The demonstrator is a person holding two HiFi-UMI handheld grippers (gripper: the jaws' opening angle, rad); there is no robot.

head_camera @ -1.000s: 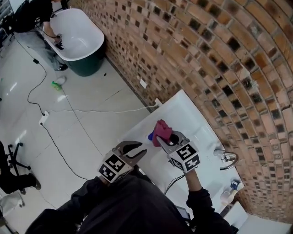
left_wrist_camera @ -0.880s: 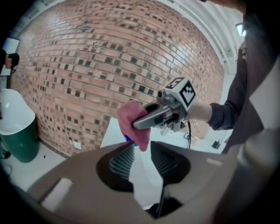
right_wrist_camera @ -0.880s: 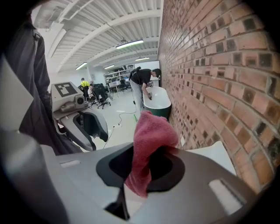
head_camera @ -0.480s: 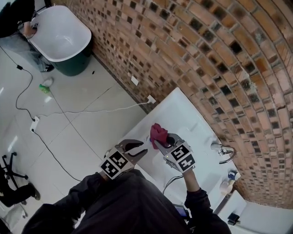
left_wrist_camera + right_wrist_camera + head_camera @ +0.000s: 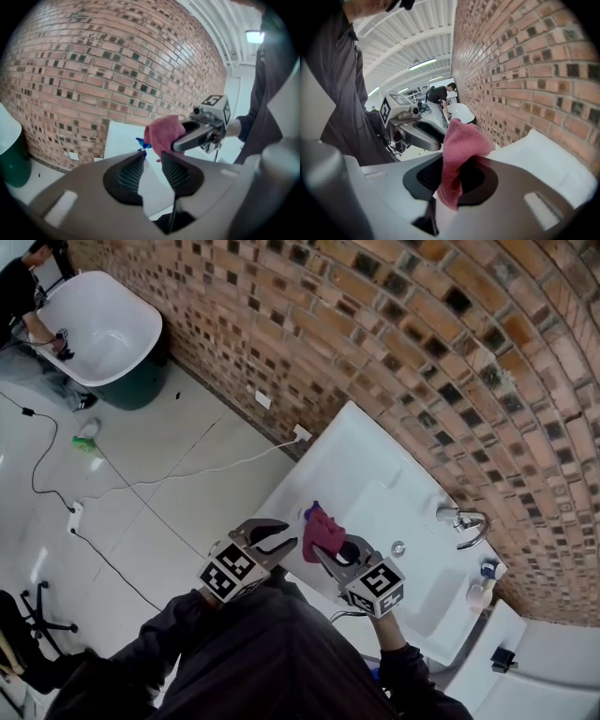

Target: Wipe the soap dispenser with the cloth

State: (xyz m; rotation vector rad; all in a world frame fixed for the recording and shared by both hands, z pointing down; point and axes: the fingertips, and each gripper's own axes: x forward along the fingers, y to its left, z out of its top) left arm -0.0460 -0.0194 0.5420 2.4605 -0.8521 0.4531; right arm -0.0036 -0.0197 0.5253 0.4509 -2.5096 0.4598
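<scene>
The head view shows a white sink against a brick wall, with both grippers over its near corner. The right gripper is clamped on the cloth, pink, soft and bunched, with a tail hanging below the jaws. Only the left gripper view shows a small blue item just behind the cloth; what it is cannot be told. The left gripper has its jaws apart, with nothing between them.

Cloth covers most of a blue object behind it; bottles by the tap too small to identify.
</scene>
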